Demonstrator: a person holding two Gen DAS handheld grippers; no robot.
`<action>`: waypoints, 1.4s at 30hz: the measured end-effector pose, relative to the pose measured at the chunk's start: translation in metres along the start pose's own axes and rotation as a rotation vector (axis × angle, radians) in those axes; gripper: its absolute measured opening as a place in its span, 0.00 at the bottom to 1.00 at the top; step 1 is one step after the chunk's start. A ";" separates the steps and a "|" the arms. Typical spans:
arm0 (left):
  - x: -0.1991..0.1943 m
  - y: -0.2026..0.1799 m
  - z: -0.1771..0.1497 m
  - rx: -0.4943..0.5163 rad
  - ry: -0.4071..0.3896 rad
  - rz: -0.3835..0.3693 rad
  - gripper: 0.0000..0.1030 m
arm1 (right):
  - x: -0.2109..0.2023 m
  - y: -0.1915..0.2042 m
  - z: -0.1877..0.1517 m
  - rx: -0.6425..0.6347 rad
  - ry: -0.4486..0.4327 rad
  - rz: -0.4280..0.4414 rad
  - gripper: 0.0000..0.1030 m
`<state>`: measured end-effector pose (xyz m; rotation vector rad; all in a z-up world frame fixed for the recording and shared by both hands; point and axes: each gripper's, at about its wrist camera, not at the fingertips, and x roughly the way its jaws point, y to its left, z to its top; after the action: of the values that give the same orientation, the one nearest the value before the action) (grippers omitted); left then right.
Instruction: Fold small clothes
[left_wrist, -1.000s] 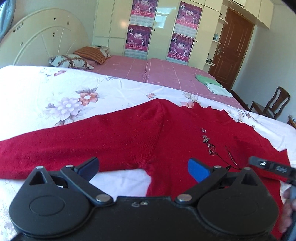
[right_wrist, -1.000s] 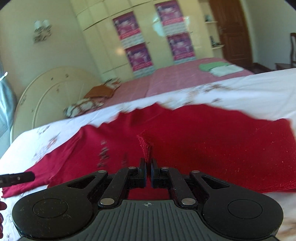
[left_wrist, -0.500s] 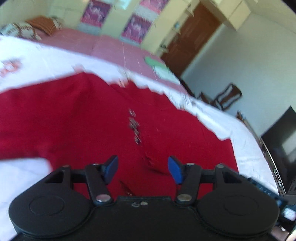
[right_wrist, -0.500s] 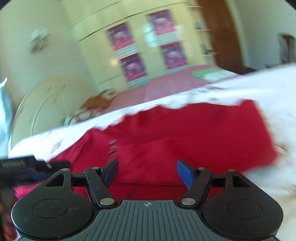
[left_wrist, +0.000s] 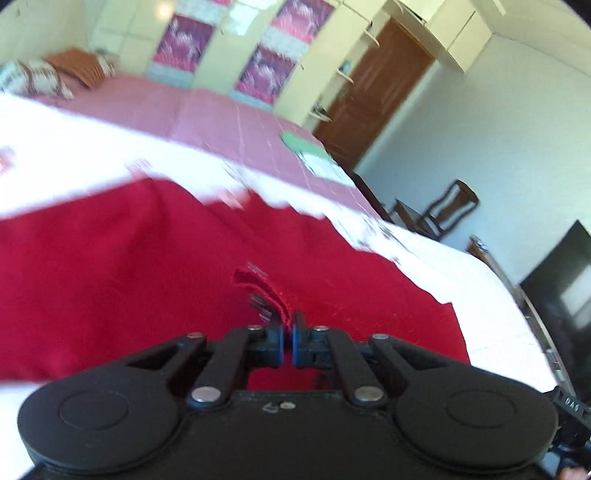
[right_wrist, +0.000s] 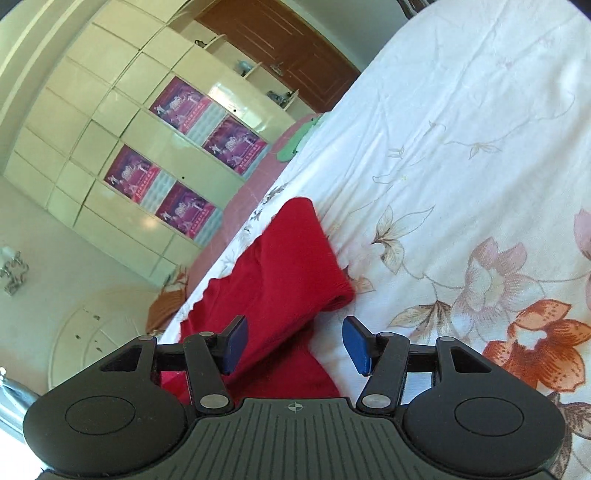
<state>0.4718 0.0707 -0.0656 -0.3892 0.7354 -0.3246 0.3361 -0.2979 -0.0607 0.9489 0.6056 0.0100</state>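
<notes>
A red knitted sweater (left_wrist: 129, 266) lies spread on the white flowered bed sheet (right_wrist: 461, 184). My left gripper (left_wrist: 288, 325) is shut on a raised fold (left_wrist: 258, 284) of it near the sweater's middle. In the right wrist view, tilted by a rolled wrist, a red sleeve (right_wrist: 291, 258) runs away from me and ends in a rounded cuff (right_wrist: 340, 295). My right gripper (right_wrist: 295, 343) hovers over the sleeve's near part. Its blue pads stand apart, not pressing the cloth, and the jaws are closing.
Beyond the sheet is a pink bed cover (left_wrist: 207, 110) with pillows (left_wrist: 37, 77) and a green and white stack of folded clothes (left_wrist: 306, 151). A wooden chair (left_wrist: 443, 210) and a dark screen (left_wrist: 561, 284) stand right. A cream wardrobe (right_wrist: 110, 129) lines the wall.
The left jaws went from wide open to shut on a sweater fold as the hand swung right. The right gripper let go of its fold, opened, rolled, and moved over the sleeve.
</notes>
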 end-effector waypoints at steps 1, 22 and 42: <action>-0.005 0.007 0.003 0.000 -0.004 0.017 0.03 | -0.006 -0.006 0.004 0.021 0.006 0.015 0.55; -0.028 0.057 0.008 -0.059 -0.044 0.100 0.03 | 0.033 -0.067 0.044 0.520 0.150 0.279 0.55; -0.027 0.051 0.007 -0.030 -0.039 0.112 0.03 | 0.033 -0.055 0.054 0.434 0.136 0.177 0.53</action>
<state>0.4661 0.1283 -0.0683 -0.3806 0.7211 -0.2003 0.3758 -0.3628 -0.0954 1.4302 0.6603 0.1048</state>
